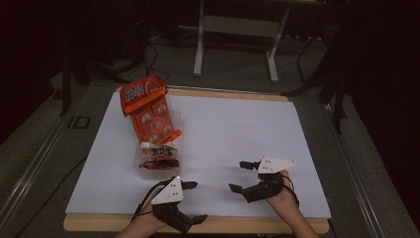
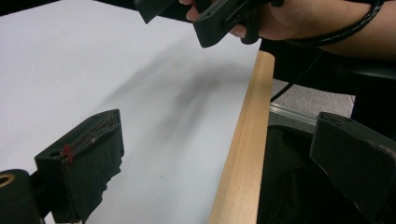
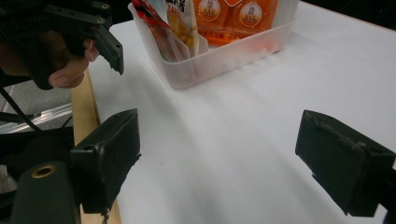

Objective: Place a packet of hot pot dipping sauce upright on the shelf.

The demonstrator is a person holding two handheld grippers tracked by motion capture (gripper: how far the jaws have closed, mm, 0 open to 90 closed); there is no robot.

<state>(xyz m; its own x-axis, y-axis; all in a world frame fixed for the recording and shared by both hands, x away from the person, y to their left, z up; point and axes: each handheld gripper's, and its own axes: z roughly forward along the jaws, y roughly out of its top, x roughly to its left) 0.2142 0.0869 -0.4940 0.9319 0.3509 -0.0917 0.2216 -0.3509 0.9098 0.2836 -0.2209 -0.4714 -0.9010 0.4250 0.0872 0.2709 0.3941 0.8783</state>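
One long orange snack pack lies in the clear tray on the table's left half, its length running away from the person. Both the left gripper and right gripper hover near the front edge, jaws spread wide, empty.

wooden table bears white sheet, clear snack bin.

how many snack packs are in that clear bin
2 that I can tell: a big orange pack leaning out of the clear bin's far end, and a smaller pale pack at its near end. More may hide underneath.
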